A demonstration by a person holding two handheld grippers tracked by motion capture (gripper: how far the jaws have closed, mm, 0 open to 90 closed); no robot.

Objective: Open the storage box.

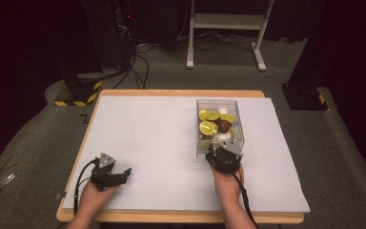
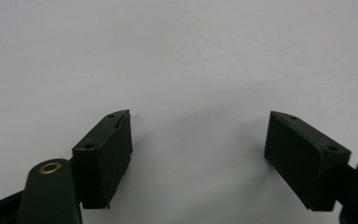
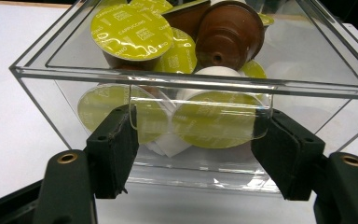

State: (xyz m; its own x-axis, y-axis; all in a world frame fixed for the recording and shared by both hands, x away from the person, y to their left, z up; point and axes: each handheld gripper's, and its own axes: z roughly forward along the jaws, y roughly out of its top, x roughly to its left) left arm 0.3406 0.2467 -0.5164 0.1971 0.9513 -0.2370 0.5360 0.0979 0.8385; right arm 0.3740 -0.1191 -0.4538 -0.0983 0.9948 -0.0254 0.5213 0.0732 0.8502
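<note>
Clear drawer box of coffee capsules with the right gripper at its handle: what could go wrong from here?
1. The right gripper spans the curved clear handle of the clear capsule box; on smooth plastic the pads could slip off.
2. Nothing braces the box: the left gripper sits open over the white table mat, so a pull might drag the whole box.
3. The coffee capsules are heaped to the rim and could spill.

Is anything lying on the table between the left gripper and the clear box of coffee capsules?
No. In the high view, only bare white table cover separates the left gripper from the clear box.
</note>
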